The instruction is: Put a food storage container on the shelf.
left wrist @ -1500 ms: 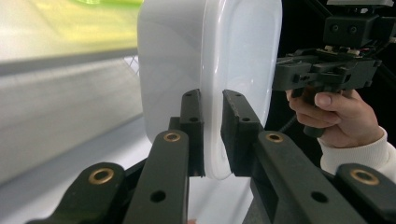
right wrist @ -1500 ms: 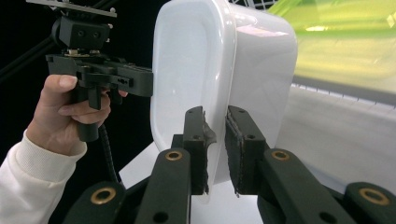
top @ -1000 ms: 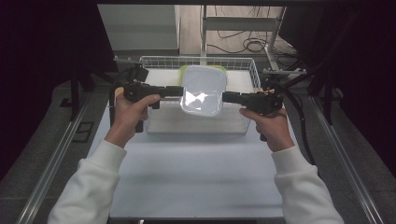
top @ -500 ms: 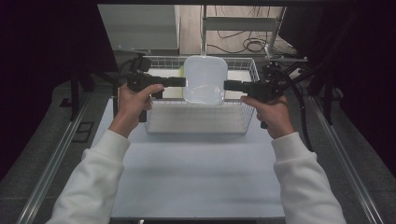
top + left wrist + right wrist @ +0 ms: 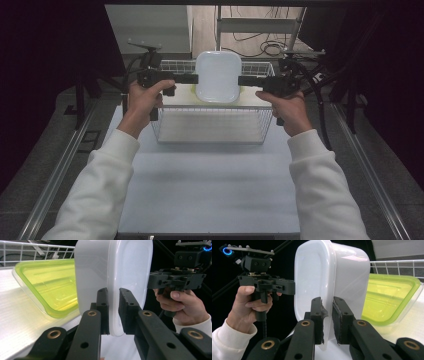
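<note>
A white plastic container [image 5: 217, 76] hangs in the air over the far part of a wire basket [image 5: 214, 124], tipped so its broad face meets the high view. My left gripper [image 5: 196, 79] is shut on the container's left rim [image 5: 113, 315], and my right gripper [image 5: 240, 80] is shut on its right rim [image 5: 327, 322]. Behind it, a yellow-green container [image 5: 47, 287] leans inside the basket [image 5: 387, 297].
The basket stands at the far end of a white table [image 5: 210, 185]. Metal rails [image 5: 55, 175] run along both sides. Cables [image 5: 272, 47] lie on the floor past the table. The other hand's gripper [image 5: 180, 277] faces each gripper view.
Both grippers have carried the white container away from me and slightly up, from over the basket's middle to over its far part. It has tipped more upright.
</note>
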